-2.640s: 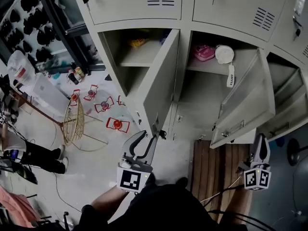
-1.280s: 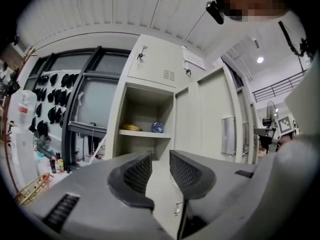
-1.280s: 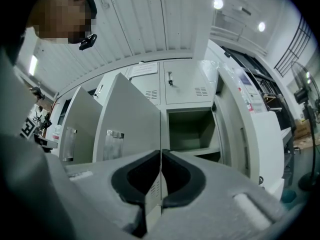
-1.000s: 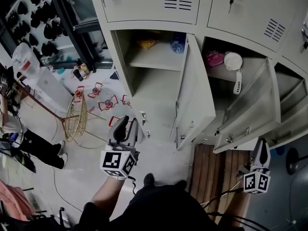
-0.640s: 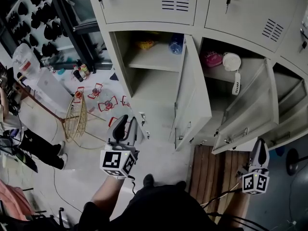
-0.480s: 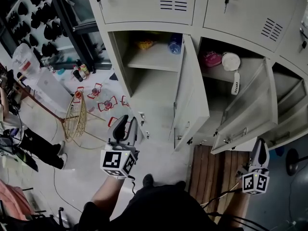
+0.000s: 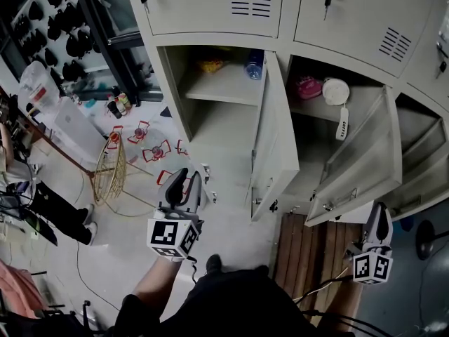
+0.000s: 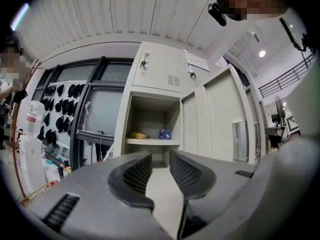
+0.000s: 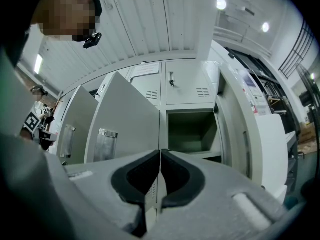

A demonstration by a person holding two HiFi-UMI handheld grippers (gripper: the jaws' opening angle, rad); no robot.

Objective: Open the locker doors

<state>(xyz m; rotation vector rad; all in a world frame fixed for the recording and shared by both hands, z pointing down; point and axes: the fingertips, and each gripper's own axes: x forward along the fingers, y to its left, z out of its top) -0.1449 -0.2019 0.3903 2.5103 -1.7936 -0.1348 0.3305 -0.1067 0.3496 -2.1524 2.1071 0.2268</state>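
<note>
The locker block (image 7: 289, 12) fills the far part of the head view. In its lower row three doors already stand open. The left door (image 7: 277, 139) swings out toward me, so I see the shelf behind it. The middle door (image 7: 365, 156) hangs wide to the right, and the right door (image 7: 429, 161) at the picture's edge seems open as well. The upper doors (image 7: 203, 9) are closed, with keys in their locks, and I judge that they are the part of the task that remains.

I hold both tools low and near, well apart from the doors, I think because no door needs a pull just now. The left gripper (image 7: 186, 177) points level at the left compartment. Its jaws stand a little apart, and in the left gripper view nothing is between them. The right gripper (image 7: 379, 213) hangs near the floor at the right. Its jaws are pressed together and hold nothing.

On the left shelf lie a blue bottle (image 7: 254, 67) and a yellow packet (image 7: 205, 63), far back, so the door swings free of them.
</note>
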